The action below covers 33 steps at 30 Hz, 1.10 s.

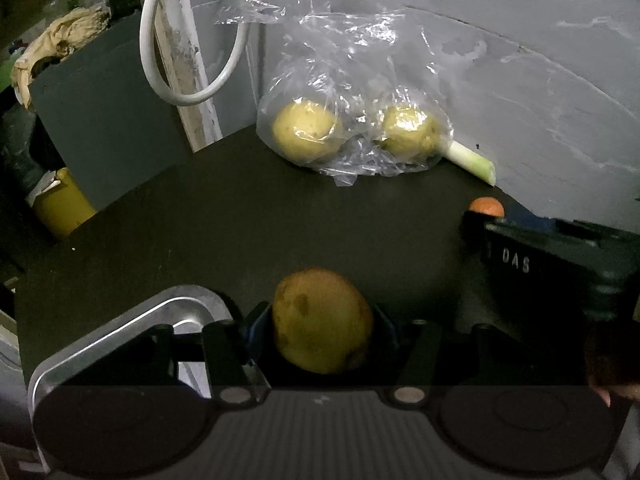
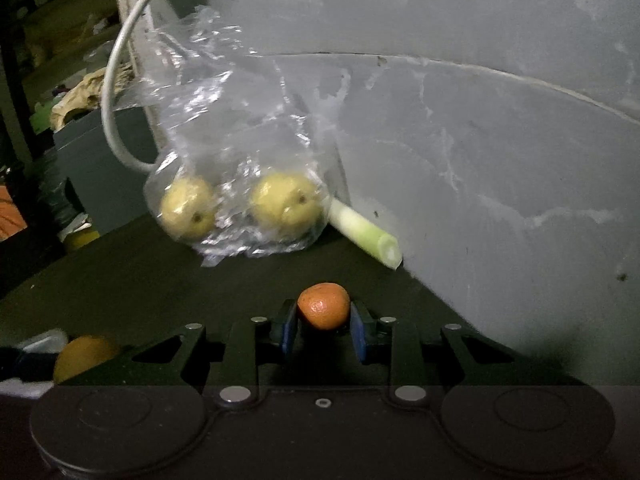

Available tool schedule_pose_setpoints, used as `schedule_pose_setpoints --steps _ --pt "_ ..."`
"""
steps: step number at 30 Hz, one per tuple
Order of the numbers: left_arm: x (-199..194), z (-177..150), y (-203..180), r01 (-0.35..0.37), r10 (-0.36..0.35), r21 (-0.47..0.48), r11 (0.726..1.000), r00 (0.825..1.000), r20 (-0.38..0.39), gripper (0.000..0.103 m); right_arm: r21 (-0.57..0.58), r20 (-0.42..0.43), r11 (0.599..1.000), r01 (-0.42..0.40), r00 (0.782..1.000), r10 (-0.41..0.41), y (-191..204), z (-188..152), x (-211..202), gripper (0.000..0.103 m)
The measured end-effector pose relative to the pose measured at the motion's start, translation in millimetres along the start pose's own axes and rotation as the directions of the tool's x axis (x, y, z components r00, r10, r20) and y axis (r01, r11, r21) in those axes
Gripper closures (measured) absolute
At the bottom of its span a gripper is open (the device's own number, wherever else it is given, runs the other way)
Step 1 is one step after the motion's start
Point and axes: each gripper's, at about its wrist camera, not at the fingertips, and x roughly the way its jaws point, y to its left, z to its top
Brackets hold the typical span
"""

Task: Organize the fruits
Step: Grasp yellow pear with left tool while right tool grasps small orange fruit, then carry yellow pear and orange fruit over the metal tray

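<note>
Yellow-brown pear [image 1: 322, 320] is sitting clamped between the blue-padded fingers of the left gripper [image 1: 322, 322], filling the gap; its skin is dull, with a few darker blotches on the near left side. Under it, the dark desk [image 1: 224, 232] is running back to a grey wall [image 1: 520, 80]. A rounded metal tray [image 1: 120, 328] is showing just left of the left gripper, its rim catching the light.

Right gripper [image 2: 323, 322] is squeezing a small orange tangerine [image 2: 323, 306] at its fingertips, pads pressing on both sides (the fruit looks round, pitted peel, a bright glint on top). In the left wrist view that tangerine is only peeking out above the other gripper's black body at the right edge.

At the back of the desk a crumpled clear plastic bag [image 2: 224, 152] is standing against the wall, its mouth open upward, holding two pale yellow pears: left bagged pear [image 2: 188, 212] and right bagged pear [image 2: 286, 206], both with stem ends facing the right wrist camera. A pale green leek stalk [image 2: 366, 236] is lying just right of the bag, touching or nearly touching it, cut end toward the camera.

A white cable [image 1: 160, 60] is looping down beside the wall's edge behind the bag.
</note>
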Motion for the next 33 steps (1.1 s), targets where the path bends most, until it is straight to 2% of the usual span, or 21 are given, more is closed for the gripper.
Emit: schedule_pose_setpoints --steps 14,21,33 --pt "-28.1 -18.9 2.0 0.025 -0.025 0.029 0.999 1.000 -0.006 0.044 -0.009 0.013 1.000 -0.013 1.000 0.013 15.8 -16.0 -43.2 0.073" --pt "-49.6 -24.4 10.2 0.029 -0.031 0.042 0.999 0.999 0.026 0.044 -0.019 0.030 1.000 -0.025 0.999 0.026 32.9 -19.0 -62.2 0.073" --pt "-76.8 -37.5 36.0 0.020 -0.020 0.000 1.000 0.998 0.054 0.044 -0.046 0.035 0.997 -0.055 0.998 0.057 63.5 -28.4 -85.6 0.073"
